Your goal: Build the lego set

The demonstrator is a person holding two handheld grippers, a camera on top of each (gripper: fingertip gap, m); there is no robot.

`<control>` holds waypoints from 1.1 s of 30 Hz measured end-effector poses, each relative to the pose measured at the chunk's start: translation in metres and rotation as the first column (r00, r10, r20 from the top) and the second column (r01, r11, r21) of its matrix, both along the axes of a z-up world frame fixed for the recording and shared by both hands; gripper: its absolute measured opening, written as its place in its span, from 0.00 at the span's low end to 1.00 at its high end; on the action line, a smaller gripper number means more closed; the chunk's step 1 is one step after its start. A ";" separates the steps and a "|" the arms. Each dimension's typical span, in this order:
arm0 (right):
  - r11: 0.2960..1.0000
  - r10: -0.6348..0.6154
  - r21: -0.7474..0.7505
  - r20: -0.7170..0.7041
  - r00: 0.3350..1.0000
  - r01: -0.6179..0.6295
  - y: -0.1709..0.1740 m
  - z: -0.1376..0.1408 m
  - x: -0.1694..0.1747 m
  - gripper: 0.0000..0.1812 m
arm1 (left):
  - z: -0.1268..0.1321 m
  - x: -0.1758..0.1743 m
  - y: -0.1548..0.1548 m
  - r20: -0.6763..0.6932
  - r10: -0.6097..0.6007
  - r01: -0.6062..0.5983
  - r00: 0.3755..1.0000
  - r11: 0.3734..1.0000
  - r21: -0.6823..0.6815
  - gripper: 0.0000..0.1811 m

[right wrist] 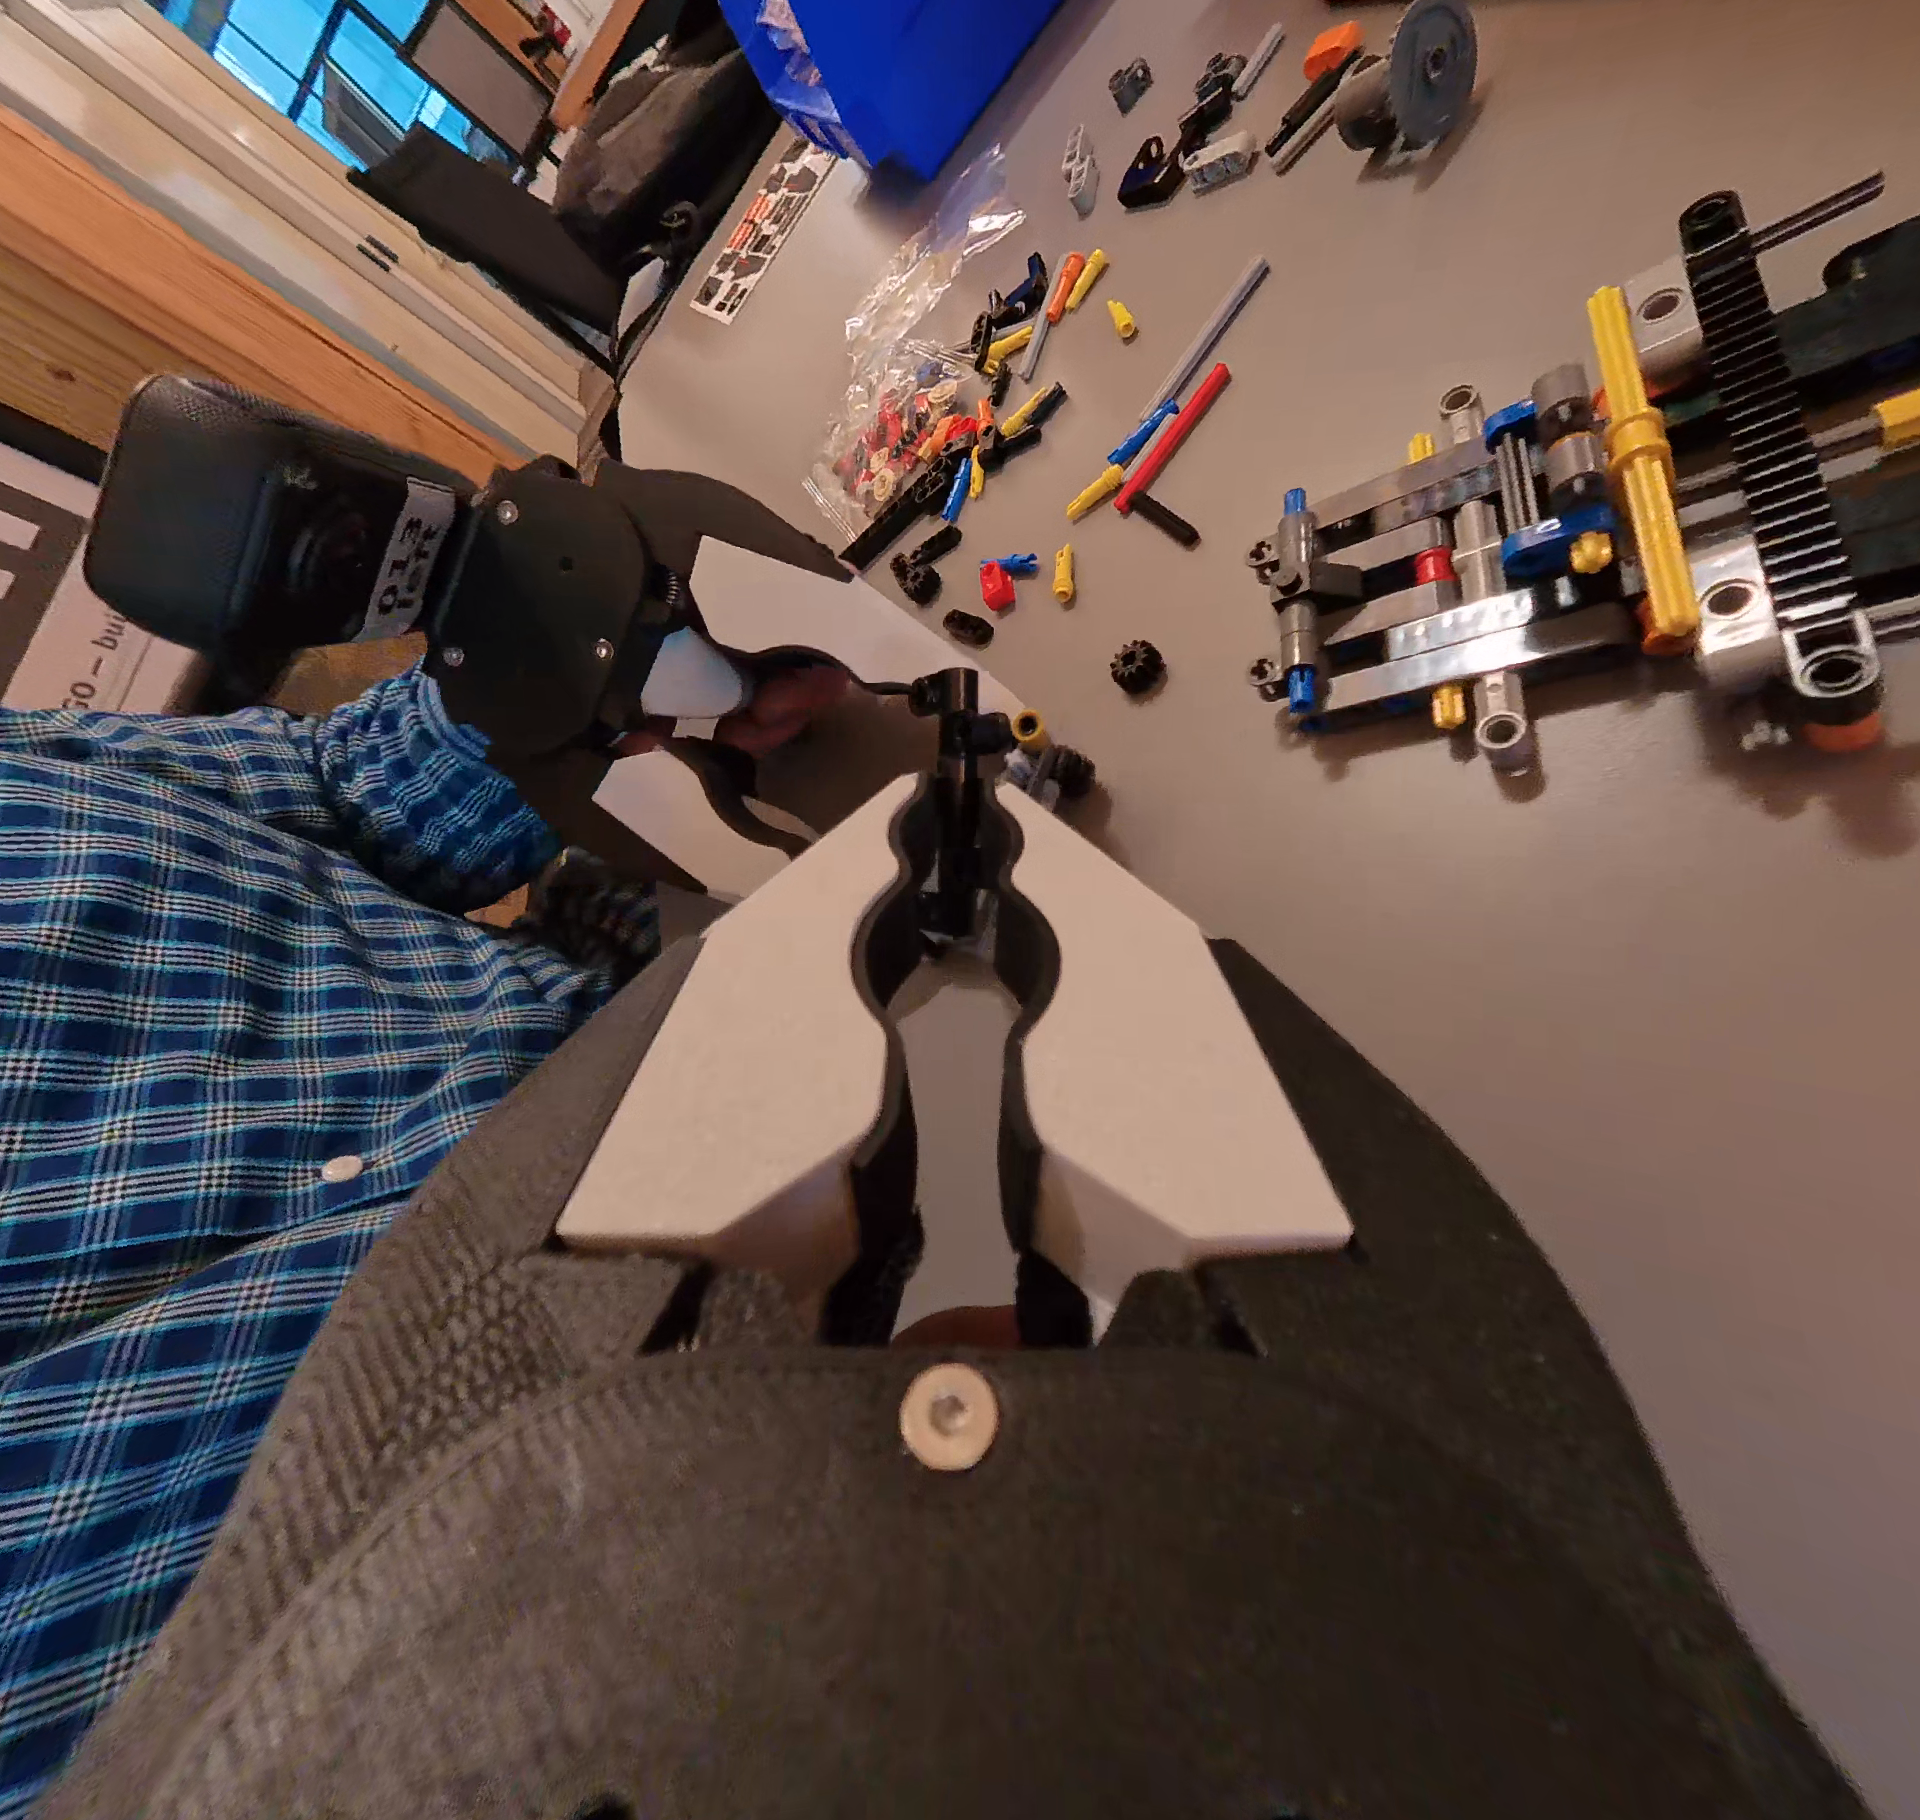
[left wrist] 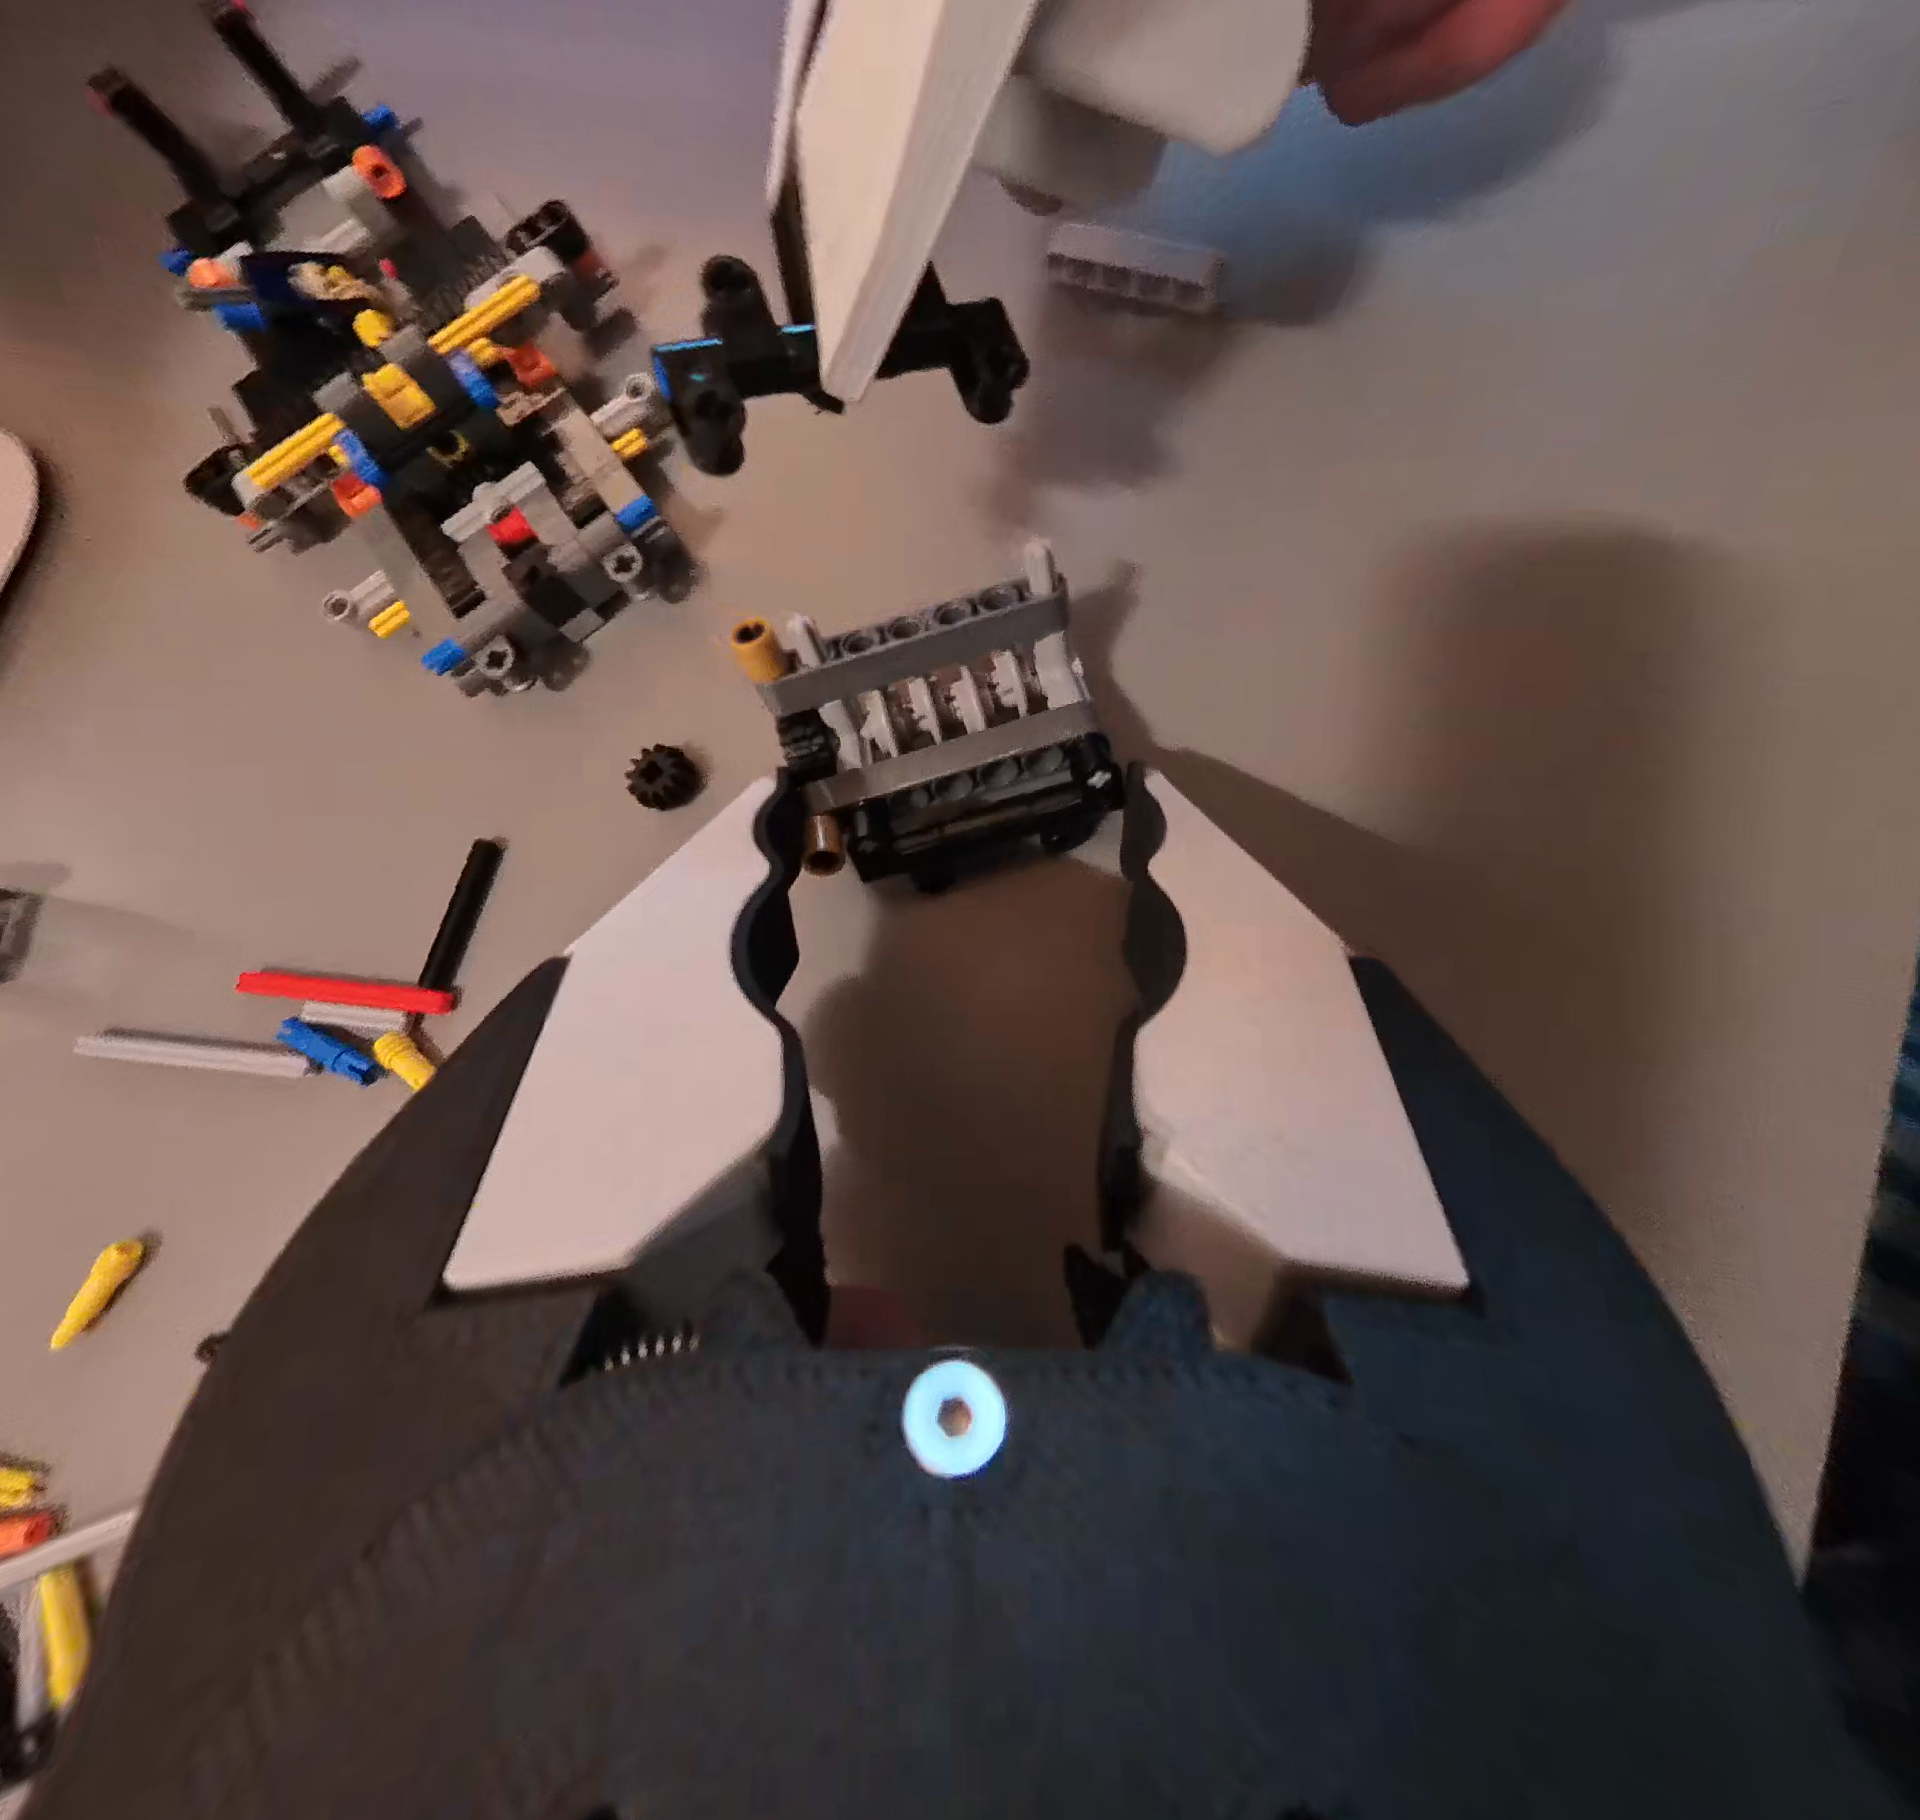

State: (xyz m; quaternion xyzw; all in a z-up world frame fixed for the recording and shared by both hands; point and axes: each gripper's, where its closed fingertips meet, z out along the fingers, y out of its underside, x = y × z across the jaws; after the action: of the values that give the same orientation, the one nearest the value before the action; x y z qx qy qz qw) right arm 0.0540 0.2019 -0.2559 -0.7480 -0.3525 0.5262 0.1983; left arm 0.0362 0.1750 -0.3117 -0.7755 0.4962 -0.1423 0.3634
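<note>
Beside the half-built chassis, the left tool is gaping around a small engine block while the right tool is pinching a black connector piece, loose parts still waiting.

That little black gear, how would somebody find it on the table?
Start at the big colourful chassis on the grey table. Look toward the small grey engine block; the little black gear lies alone just beside it. It's the only round, toothed piece there.
</note>
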 end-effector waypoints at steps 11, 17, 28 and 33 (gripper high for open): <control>0.979 -0.138 -0.165 -0.099 0.985 0.120 -0.029 0.000 -0.008 0.02 | -0.001 -0.012 -0.024 -0.018 -0.221 0.221 0.975 0.975 -0.037 0.40; 0.946 -0.214 -0.269 -0.105 0.971 0.179 -0.032 -0.006 -0.004 0.02 | 0.007 -0.010 -0.026 0.021 -0.207 0.208 0.978 0.978 -0.004 0.45; 0.892 -0.261 -0.399 -0.070 0.963 0.213 -0.032 -0.019 -0.008 0.03 | 0.000 -0.001 -0.018 0.029 -0.156 0.156 0.987 0.988 0.008 0.39; 0.861 -0.273 -0.461 -0.064 0.960 0.214 -0.034 -0.022 -0.009 0.03 | 0.001 -0.001 -0.018 0.024 -0.159 0.158 0.987 0.987 0.025 0.35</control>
State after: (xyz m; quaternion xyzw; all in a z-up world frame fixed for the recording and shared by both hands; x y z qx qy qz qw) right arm 0.0447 0.1679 -0.2779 -0.7768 -0.1106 0.6106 0.1072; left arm 0.0354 0.1570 -0.3109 -0.7273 0.5533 -0.1749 0.3663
